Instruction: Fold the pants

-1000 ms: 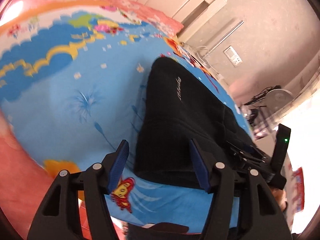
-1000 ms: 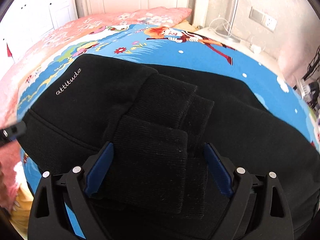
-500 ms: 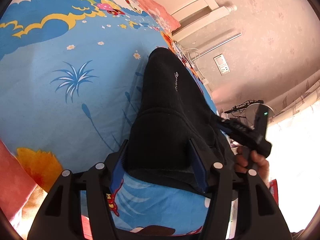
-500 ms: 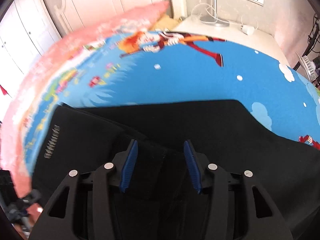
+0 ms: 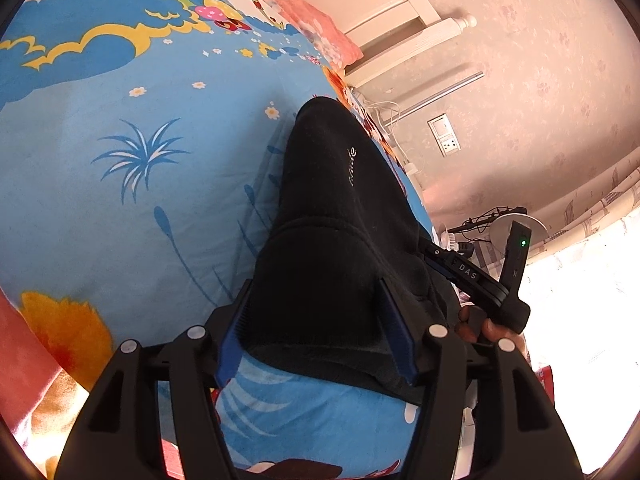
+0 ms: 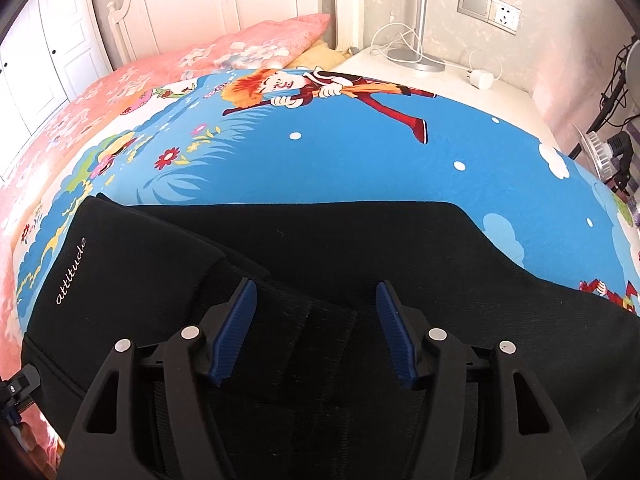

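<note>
- Black fabric fills the space between my left claw (image 5: 316,332); its blue pads (image 5: 394,330) sit against a folded edge of the pants (image 5: 332,240) on both sides and are drawing together on it.
- My right claw (image 6: 316,328), low in its own view, is spreading; the ribbed cuff (image 6: 320,332) lies under the gap, and neither pad presses on it.
- Pants lie folded across the lower half of the right view, with the white word "attitude" (image 6: 71,271) at lower left.
- At the right edge of the left view, a hand (image 5: 486,326) grips the other black tool.
- Beyond the pants spreads the blue cartoon bedsheet (image 6: 360,160).
- Farther up sit a pink pillow (image 6: 240,48), a white nightstand (image 6: 460,84) with a lamp base (image 6: 416,62), and a wall socket (image 6: 490,10) at upper right.
</note>
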The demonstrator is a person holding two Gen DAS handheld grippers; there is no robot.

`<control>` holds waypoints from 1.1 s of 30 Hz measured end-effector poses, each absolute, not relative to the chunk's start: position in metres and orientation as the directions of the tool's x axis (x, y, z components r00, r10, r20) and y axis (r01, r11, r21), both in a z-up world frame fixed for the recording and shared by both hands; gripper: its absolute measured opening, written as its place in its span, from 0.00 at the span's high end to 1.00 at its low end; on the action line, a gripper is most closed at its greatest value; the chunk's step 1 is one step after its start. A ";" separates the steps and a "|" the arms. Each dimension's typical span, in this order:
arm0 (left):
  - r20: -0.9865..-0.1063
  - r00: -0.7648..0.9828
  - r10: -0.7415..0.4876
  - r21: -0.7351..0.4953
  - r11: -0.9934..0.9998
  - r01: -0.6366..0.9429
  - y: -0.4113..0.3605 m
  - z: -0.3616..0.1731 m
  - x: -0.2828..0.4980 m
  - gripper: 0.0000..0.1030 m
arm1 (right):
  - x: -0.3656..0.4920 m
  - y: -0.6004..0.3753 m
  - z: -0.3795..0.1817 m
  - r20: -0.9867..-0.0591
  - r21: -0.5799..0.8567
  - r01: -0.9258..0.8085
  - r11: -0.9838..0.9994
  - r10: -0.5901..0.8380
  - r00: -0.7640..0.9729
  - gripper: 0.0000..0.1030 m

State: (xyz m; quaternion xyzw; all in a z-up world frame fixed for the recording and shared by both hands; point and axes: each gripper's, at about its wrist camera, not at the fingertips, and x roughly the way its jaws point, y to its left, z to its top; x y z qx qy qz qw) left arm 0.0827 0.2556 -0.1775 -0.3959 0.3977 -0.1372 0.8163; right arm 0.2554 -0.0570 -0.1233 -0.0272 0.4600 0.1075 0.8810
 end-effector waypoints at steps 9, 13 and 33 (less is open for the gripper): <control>-0.562 0.657 -0.503 -0.698 0.714 -0.051 0.247 -0.153 0.077 0.58 | 0.256 -0.058 -0.130 -0.821 0.020 -0.205 0.979 0.133 0.555 0.42; -0.557 0.651 -0.516 -0.733 0.674 -0.092 0.252 -0.164 0.080 0.46 | 0.255 -0.058 -0.131 -0.821 0.016 -0.206 0.978 0.130 0.556 0.42; -0.700 0.703 -0.122 -0.225 0.973 -0.055 0.154 -0.063 0.070 0.69 | 0.271 0.057 -0.007 -0.912 0.137 -0.548 0.825 0.321 0.255 0.15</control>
